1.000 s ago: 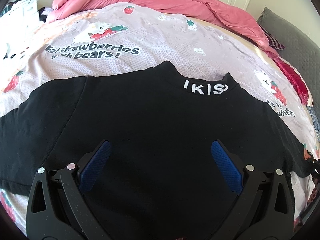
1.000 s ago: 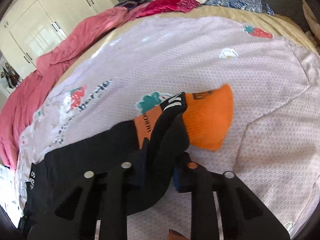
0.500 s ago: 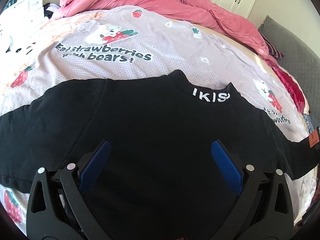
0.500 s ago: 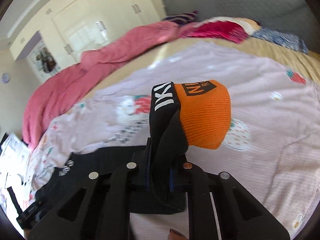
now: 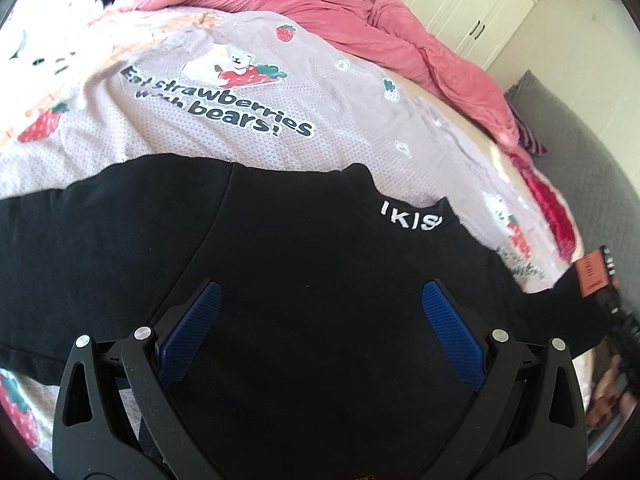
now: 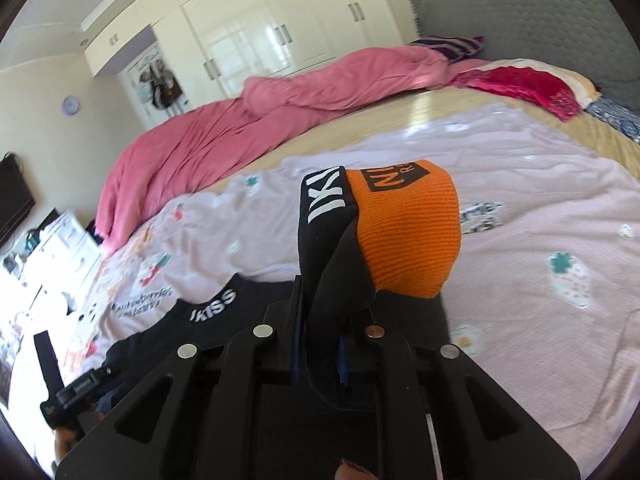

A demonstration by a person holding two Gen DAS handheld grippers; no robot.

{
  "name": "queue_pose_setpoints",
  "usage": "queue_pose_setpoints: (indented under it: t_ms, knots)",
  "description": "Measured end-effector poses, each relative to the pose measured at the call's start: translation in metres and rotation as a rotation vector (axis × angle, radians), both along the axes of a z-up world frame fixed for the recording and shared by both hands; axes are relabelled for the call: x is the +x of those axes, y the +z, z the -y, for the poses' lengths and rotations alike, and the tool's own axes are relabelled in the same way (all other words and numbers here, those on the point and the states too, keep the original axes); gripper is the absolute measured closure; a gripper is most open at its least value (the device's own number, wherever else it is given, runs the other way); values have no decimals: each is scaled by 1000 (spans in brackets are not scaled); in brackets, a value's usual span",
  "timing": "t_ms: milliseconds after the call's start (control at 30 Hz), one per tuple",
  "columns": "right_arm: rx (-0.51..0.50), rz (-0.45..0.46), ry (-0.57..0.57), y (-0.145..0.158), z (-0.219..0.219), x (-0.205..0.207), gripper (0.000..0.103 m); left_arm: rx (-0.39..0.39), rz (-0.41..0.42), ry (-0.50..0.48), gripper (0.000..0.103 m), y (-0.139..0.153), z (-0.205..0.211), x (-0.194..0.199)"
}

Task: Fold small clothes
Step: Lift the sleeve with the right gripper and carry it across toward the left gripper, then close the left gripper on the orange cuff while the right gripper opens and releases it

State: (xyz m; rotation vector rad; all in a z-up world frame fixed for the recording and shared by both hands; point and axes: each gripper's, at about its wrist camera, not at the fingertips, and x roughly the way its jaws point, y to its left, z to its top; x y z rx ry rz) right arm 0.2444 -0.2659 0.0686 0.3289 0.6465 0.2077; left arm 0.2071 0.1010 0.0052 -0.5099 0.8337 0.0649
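Black jersey fills the gap between your left tongs [image 5: 322, 336], whose blue pads stand wide apart, gripping nothing, above the top [image 5: 300, 264] spread flat on the bed [image 5: 360, 100]. Its long axis runs nine to three, collar at one o'clock. Your right tongs [image 6: 320, 356] are pinched on the sleeve [image 6: 336, 264], with its ribbed orange cuff [image 6: 408, 240] raised at twelve. That hand is nearer the fold; judge the carry toward nine. Beyond lies a crumpled pink duvet [image 6: 224, 136].

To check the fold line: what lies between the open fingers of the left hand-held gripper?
Only the black shirt, seen in the left wrist view.
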Motion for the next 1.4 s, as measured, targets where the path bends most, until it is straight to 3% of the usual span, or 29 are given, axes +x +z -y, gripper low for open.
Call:
queue_pose_setpoints:
  t_ms: [333,700,767,833,1133,1333,1400]
  knots:
    - [-226,16,143,-20,-84,-6,91,-162,42,-26,8,-1,-11,-5]
    - [-508,9,351,-75,-174,-27,86,-249,36,-73,8,-10,-7,-2]
    - [-511,8,382,-79,-181,-31,83,-246,27,-77,8,-12,-4,0]
    - [-497,6,403,-81,-182,-36,67,-254,15,-81,8,-14,-3,1]
    - [-428,-56,510,-87,-179,-61,44,-326,-61,-169,8,-34,17,10]
    - [-395,-74,471,-82,-158,-73,30,-315,-90,-205,9,-37,35,10]
    - [-370,-84,439,-79,-147,-74,29,-323,-94,-215,14,-41,42,9]
